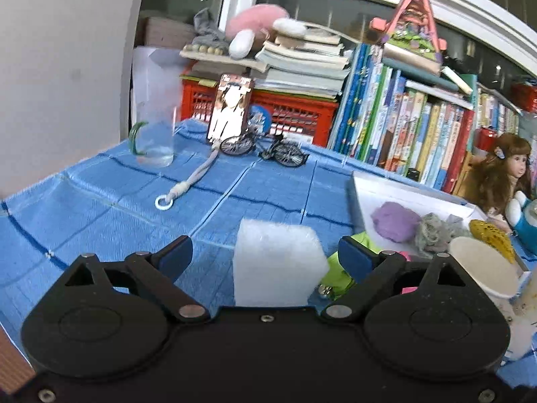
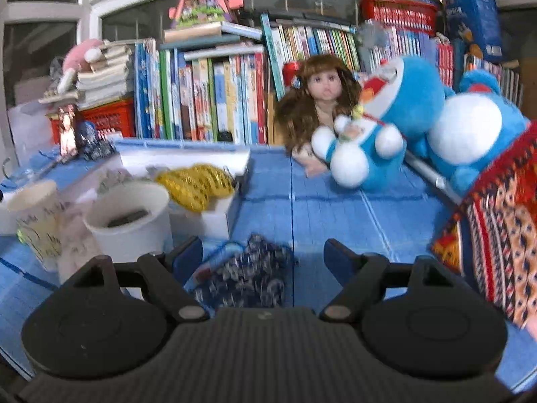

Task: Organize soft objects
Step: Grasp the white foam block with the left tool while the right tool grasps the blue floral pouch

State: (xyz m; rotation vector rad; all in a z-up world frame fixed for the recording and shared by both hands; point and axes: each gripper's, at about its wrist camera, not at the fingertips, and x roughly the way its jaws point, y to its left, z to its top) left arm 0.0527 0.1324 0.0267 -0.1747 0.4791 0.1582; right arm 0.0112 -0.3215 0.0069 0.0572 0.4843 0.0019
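Note:
A white foam block (image 1: 277,263) stands on the blue cloth between the open fingers of my left gripper (image 1: 266,257), untouched. A lime green soft item (image 1: 335,268) lies just right of it. A white tray (image 1: 402,194) holds a purple ball (image 1: 396,221), a grey scrubber (image 1: 434,231) and a gold mesh scrubber (image 1: 491,236). In the right wrist view my right gripper (image 2: 263,257) is open over a dark blue patterned soft pouch (image 2: 248,275). The gold scrubber (image 2: 196,184) sits in the tray (image 2: 214,218).
Paper cups (image 1: 483,265) (image 2: 129,218) stand beside the tray. A glass (image 1: 156,137), a toy bicycle (image 1: 265,147) and a strap with a ring (image 1: 183,188) lie at the back left. A doll (image 2: 319,107), blue plush toys (image 2: 402,117) and a patterned cloth (image 2: 500,235) are on the right.

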